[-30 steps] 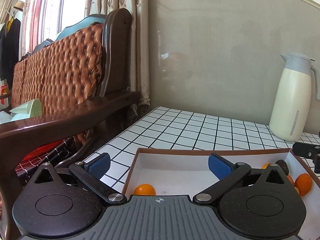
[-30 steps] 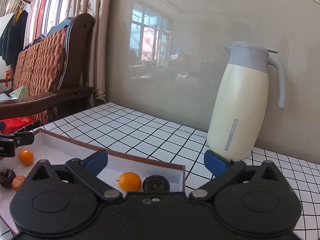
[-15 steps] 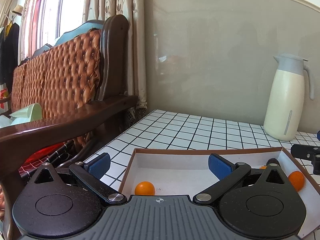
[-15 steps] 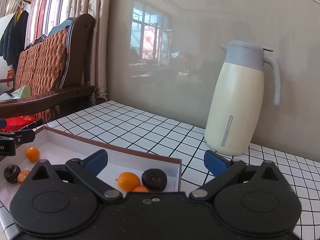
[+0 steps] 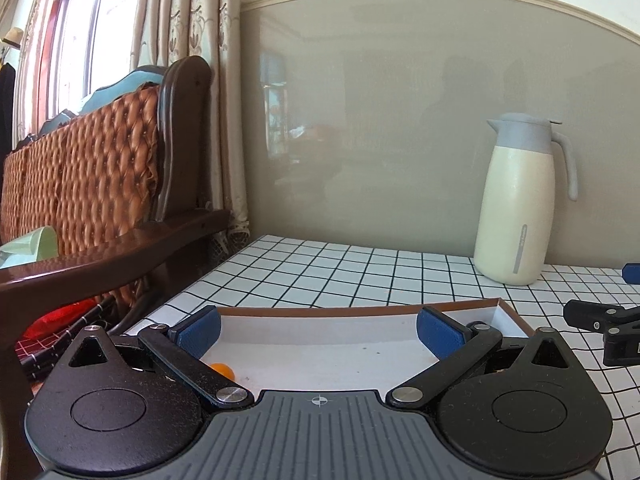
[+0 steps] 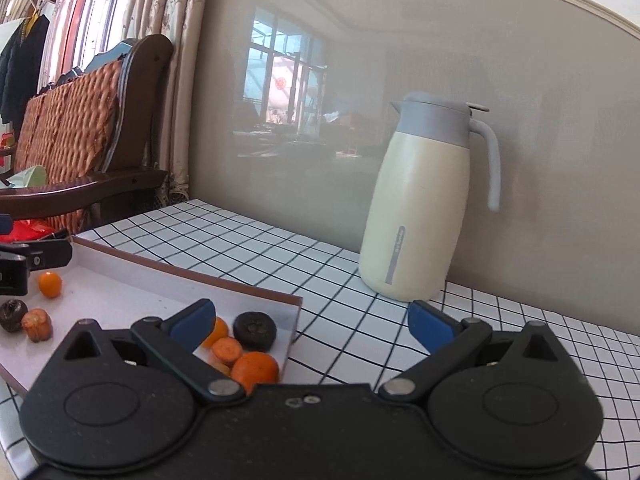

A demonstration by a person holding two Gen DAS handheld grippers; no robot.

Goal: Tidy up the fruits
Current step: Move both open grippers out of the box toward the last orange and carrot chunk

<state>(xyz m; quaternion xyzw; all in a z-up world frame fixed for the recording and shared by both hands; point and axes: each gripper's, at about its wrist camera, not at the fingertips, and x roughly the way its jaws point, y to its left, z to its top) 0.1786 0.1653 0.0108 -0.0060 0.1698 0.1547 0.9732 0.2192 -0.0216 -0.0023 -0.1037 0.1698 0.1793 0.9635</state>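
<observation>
A: Status of both grippers?

B: Left gripper [image 5: 318, 330] spread wide, nothing between the fingers [image 5: 199, 330]. Right gripper [image 6: 312, 324] same: released, empty. Both hovering low over the tray [image 6: 132, 266] on the gridded tabletop [image 6: 280, 248].

A: Fruit location?

B: All inside the tray. Right wrist view, lower centre: cluster jammed in the tray's near-right corner, namely a dark round fruit [image 6: 255, 330], an orange slice-like piece [image 6: 226, 351] and a round orange [image 6: 255, 368], plus another orange partly hidden behind the left finger. Far left of the same frame: small orange [image 6: 50, 284], a dark fruit [image 6: 13, 314] and a ribbed orange piece [image 6: 37, 324]. Left wrist view shows only one small orange, low left, peeking out beside the left finger [image 5: 222, 369].

A: Which gripper is nearer to what?

B: Corner cluster sits just ahead of and below the right gripper, offset toward its left finger, not centred in the gap. Likely needs a shift left plus a dip. Left-side trio sits just beside the left gripper's tip, seen at the left edge of the right wrist view. So right takes the corner, left takes the trio.

A: Long axis to worry about?

B: None on the round ones. Slice-like piece lies flat, face up. Tray wall tight against the cluster; risk of a finger catching the rim.

A: Anything else?

B: Cream jug [image 6: 420, 208] standing well apart, right of the tray. Target sorting layout: cannot tell.
</observation>
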